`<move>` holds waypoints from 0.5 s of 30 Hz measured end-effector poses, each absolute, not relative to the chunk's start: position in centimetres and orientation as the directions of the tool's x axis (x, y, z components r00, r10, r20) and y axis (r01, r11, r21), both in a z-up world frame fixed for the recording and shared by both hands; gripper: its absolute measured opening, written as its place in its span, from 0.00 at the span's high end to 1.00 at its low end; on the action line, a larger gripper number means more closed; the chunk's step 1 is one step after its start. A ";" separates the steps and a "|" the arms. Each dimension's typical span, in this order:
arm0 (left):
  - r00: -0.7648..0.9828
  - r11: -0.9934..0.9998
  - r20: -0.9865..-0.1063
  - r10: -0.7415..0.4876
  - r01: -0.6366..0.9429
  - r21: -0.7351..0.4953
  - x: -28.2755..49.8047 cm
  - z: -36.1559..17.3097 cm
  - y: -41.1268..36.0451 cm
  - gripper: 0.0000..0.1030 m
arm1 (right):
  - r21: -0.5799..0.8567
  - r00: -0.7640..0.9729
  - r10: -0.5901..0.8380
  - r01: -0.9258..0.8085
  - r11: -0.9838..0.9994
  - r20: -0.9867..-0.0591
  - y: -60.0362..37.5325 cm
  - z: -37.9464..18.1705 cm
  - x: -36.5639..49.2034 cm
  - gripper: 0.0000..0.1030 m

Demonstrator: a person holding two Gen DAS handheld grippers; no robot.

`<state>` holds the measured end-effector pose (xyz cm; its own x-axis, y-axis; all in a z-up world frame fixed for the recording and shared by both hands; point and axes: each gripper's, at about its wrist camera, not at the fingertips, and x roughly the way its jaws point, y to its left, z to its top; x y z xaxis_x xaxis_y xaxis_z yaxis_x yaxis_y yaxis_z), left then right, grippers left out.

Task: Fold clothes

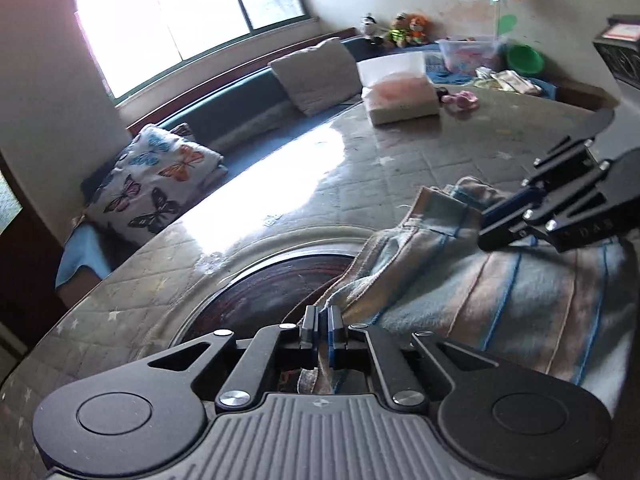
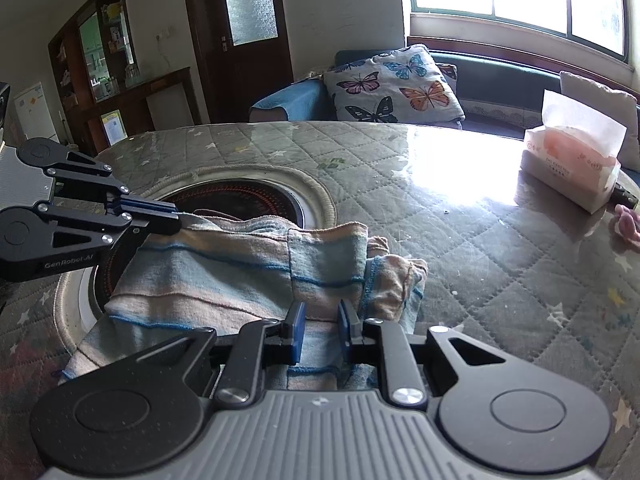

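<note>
Striped garment on quilted table, left tool clenched on its edge, right tool grasping a fold

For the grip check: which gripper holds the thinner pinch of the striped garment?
The left gripper: jaws nearly together on the striped garment edge; right gripper spans a thicker fold.

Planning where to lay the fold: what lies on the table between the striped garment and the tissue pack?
Nothing: bare quilted table cover separates striped garment from tissue pack, seen in right wrist view.

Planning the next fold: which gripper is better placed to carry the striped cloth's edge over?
Left, probably. The left gripper pinches a free edge of the striped blue-and-beige cloth; the right gripper clamps its bunched middle.
</note>
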<state>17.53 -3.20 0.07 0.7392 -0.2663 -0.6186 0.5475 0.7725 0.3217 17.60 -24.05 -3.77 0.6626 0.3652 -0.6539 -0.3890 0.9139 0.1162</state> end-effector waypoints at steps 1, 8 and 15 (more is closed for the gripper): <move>0.751 0.778 -0.609 -0.257 0.534 0.330 17.4 0.0 -3.3 0.95 | 0.116 0.662 0.365 -0.390 0.914 -0.654 -24.0 -3.8 17.6 0.83; 0.752 0.856 -0.629 -0.197 0.445 0.264 17.4 0.1 -1.8 0.91 | 0.104 0.673 0.365 -0.395 0.913 -0.643 -23.5 -2.5 17.5 0.71; 0.722 0.822 -0.617 -0.313 0.531 0.205 15.5 0.8 -3.0 0.91 | 0.074 0.651 0.408 -0.476 0.876 -0.640 -20.5 -1.9 19.0 0.73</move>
